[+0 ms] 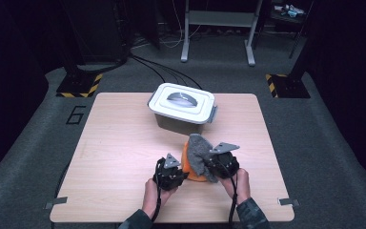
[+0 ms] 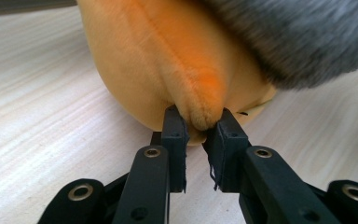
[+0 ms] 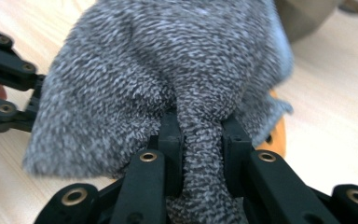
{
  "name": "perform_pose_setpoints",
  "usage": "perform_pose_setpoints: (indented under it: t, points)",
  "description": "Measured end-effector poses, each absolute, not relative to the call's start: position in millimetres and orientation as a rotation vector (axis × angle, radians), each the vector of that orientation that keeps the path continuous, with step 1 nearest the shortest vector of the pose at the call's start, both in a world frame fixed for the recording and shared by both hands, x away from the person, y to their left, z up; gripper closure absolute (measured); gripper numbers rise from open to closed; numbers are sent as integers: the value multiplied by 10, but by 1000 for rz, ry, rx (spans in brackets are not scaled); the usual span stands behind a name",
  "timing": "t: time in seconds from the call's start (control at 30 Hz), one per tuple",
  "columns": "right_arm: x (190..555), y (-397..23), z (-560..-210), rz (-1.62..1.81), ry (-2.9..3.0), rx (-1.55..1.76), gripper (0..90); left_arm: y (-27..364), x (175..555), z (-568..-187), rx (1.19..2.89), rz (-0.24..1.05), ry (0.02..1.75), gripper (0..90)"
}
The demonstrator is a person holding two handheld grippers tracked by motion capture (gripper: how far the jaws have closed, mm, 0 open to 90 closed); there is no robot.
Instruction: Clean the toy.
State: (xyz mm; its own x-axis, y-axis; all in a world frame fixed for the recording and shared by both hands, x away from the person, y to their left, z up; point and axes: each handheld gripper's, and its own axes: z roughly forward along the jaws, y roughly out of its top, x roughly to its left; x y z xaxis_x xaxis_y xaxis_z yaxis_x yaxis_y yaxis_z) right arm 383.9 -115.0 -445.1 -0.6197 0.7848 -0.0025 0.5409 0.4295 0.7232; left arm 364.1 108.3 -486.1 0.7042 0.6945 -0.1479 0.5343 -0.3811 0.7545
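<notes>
The two cloths look light, soft and limp. The grey cloth (image 1: 201, 155) is a nubbly terry fabric, and the orange cloth (image 1: 189, 167) is a smoother plush. Neither is likely to slip or break, but both will sag and fold wherever they are not supported. Judging by this, a pinched fold near an edge is the sensible place to take hold, and that is how each is gripped.

Both lie near the front of the table (image 1: 114, 143), the grey cloth draped over the orange one, and well short of the lidded white bin (image 1: 182, 107) behind them.

The left gripper (image 2: 196, 128) has its fingers (image 2: 175, 135) closed tight on a raised ridge of the orange cloth; the fold bulges between the pads just above the table surface. The right gripper (image 3: 200, 135) is likewise clamped, its fingers (image 3: 170, 140) squeezing a gathered rope of the grey cloth that runs down between them, with the rest fanning out beyond the fingertips.
</notes>
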Motion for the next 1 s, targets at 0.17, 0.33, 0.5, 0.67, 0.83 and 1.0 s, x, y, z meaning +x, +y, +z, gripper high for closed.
perform_pose_setpoints:
  t: [0.17, 0.33, 0.5, 0.67, 0.83, 1.0]
  points:
    - [3848, -1448, -4567, 931, 2272, 1256, 745, 1072, 3662, -4870, 2063, 244, 927, 777]
    - [3864, -1481, -4641, 935, 2268, 1284, 745, 1050, 3683, -4796, 2145, 285, 936, 491]
    - [3880, -1473, -4601, 934, 2268, 1284, 744, 1056, 3736, -4789, 2137, 256, 879, 610]
    - [3776, -1343, -4326, 987, 2237, 1194, 744, 994, 3702, -4815, 2116, 260, 903, 755]
    - [3720, -886, -4249, 994, 2334, 1059, 744, 993, 3690, -4805, 2126, 266, 894, 778]
    - [3772, -939, -4345, 927, 2337, 1054, 747, 1056, 3700, -4835, 2098, 234, 899, 795]
